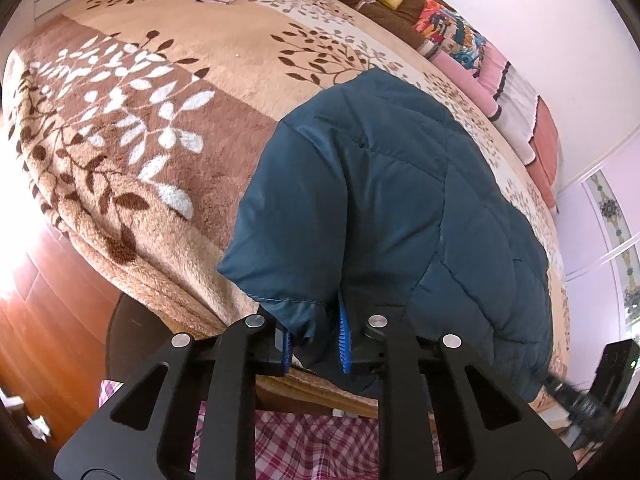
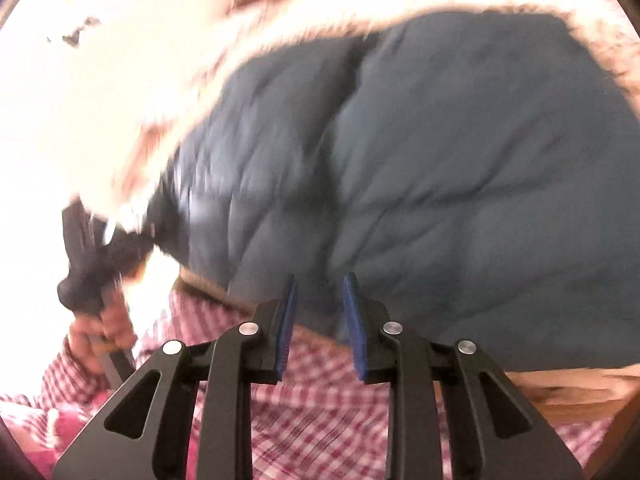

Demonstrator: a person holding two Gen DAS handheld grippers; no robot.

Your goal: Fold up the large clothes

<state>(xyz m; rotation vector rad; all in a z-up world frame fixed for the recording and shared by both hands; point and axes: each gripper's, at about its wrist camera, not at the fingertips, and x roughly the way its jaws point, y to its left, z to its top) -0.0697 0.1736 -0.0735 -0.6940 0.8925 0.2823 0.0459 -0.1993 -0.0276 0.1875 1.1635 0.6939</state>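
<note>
The left tool (image 1: 316,340) points steeply down at the near edge of the bed (image 1: 168,272), its blue pads pinched on a fold of hem of the dark teal quilted jacket (image 1: 384,200), which lies spread from that grip away across the leaf-patterned blanket (image 1: 120,120). The right tool (image 2: 320,320) tilts down the same way, its pads apart with nothing between them, and the jacket (image 2: 440,168) bulks just beyond its tips. At the left of the blurred right-wrist view a hand (image 2: 100,328) in a checked sleeve (image 2: 60,372) holds the other tool's handle.
</note>
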